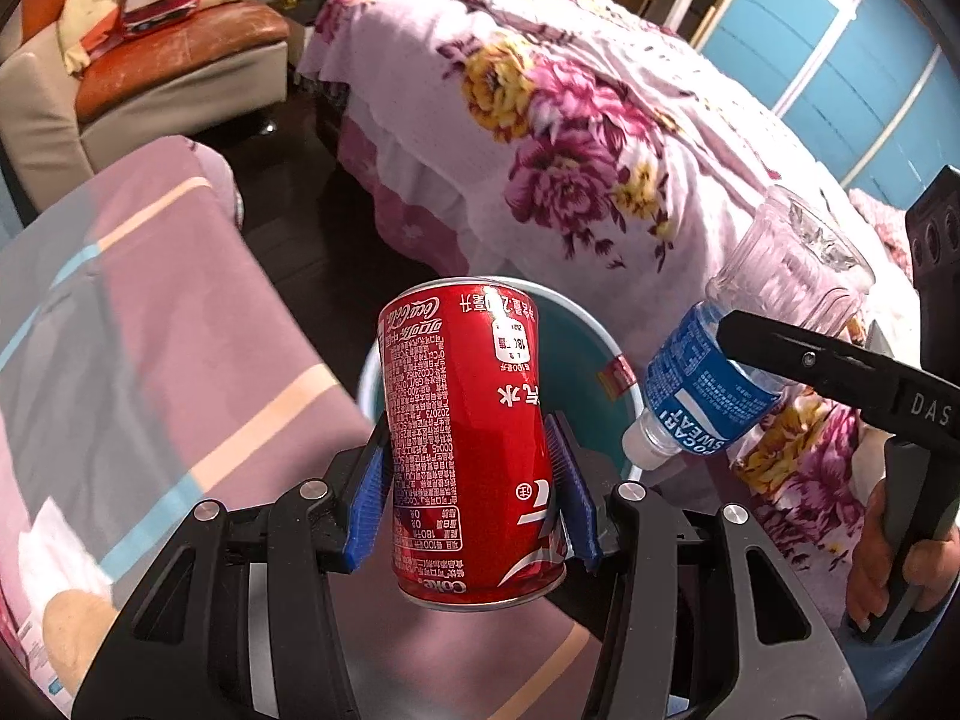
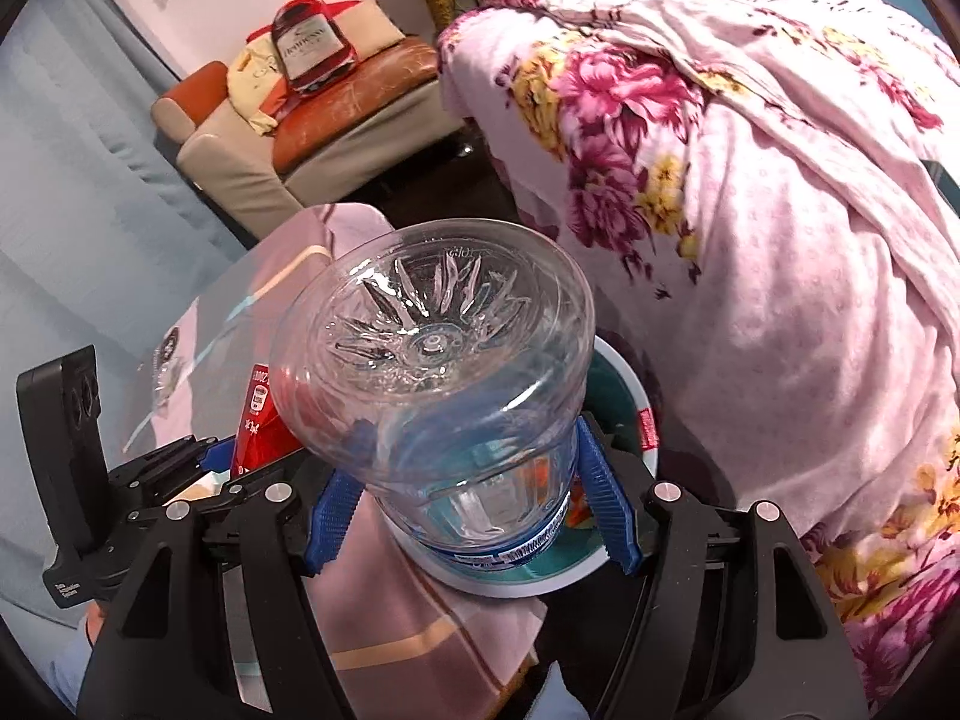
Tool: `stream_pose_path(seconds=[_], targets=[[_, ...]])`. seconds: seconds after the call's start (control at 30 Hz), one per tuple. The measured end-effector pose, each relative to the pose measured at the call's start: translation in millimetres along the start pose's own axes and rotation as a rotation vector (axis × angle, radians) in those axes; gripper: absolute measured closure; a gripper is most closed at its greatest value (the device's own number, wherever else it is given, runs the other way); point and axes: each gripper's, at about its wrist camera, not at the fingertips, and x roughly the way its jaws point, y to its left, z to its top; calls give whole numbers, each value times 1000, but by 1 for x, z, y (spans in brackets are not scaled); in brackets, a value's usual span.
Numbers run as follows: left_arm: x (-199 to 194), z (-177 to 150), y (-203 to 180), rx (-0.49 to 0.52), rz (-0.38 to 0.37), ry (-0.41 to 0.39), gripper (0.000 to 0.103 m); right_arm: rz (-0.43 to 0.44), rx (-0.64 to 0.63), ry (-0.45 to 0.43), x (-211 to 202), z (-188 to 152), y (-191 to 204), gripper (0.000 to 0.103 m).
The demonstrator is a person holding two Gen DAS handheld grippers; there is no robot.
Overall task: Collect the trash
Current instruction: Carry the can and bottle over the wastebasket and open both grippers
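Red aluminium can [image 1: 471, 444], left wrist view: printed with white Coca-Cola script and dense small text, dented inward on its right side, held upside down. The left gripper [image 1: 474, 495] has its jaws pinching the can, one blue ribbed pad [image 1: 369, 501] on each side of the lower body. Behind the can is a round bin [image 1: 600, 354] with a pale rim and teal interior, standing between a striped pink worktop [image 1: 150, 360] and a bed with a floral cover [image 1: 570, 138]. To the right, a clear plastic bottle [image 1: 738, 354] with a blue Pocari Sweat label and white cap hangs cap-down near the bin rim, carried by the right gripper, whose handle sits in a hand [image 1: 894, 564].

Right wrist view: the bottle [image 2: 444, 372] faces the camera base first, showing a star-moulded transparent bottom; it appears empty. The right gripper [image 2: 468, 498] has its jaws pinching the bottle at the labelled section. The bin [image 2: 630, 384] lies directly beneath it. The can [image 2: 258, 426] shows at left.
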Motion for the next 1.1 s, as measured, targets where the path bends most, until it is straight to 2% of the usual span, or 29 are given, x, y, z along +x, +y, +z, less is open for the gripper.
stream_pose_path(seconds=[0.33,0.4,0.47,0.5,0.7,0.87,1.1], targets=[[31,7,-6,12,-18,45,51,-27,31,29,16,-2,-14,39],[35,8,-5,10,-21,56,44,-31,35,34,18,-2,-15,39],[36,8,-5,7,-15,52,27,-35,37,40,21,-2,-15,39],[36,8,-4,7,-10,44,25,-36,37,42,22,-2,-15,39],[32,4,8,-14,17,42,24,-40,36,54,29,0,-10,39],[23,-2,23,-45,36,28,13,-48,27,81,39,-3,-6,39],[12,-11,38,-69,44,24,12,-57,27,116,50,-8,-1,39]])
